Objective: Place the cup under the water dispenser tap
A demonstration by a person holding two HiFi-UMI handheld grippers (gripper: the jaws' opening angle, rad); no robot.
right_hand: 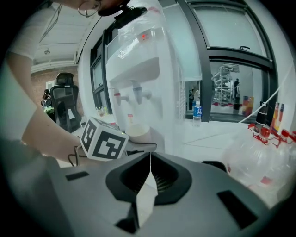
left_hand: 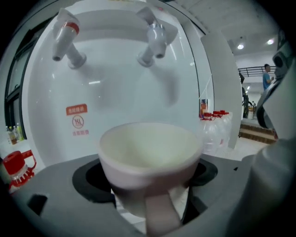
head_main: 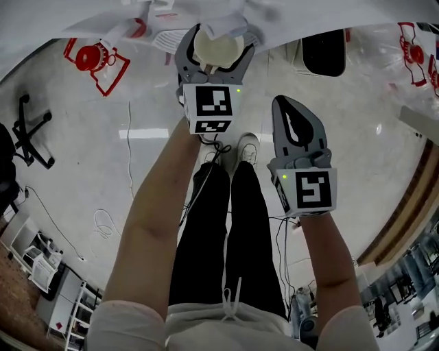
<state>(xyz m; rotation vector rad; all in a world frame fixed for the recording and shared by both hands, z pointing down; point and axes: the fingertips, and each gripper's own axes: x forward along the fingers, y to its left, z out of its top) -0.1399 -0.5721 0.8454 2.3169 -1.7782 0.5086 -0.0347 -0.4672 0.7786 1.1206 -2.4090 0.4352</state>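
My left gripper is shut on a cream cup, held upright against the white water dispenser at the top of the head view. In the left gripper view the cup fills the lower middle. A red-capped tap is up left and a pale tap is almost straight above the cup, well clear of its rim. My right gripper hangs shut and empty, lower and to the right. From the right gripper view the dispenser and cup lie ahead.
Big clear water bottles with red caps and handles lie on the floor at left and right. A black office chair stands far left, and a dark object is beside the dispenser. The person's legs and shoes are below.
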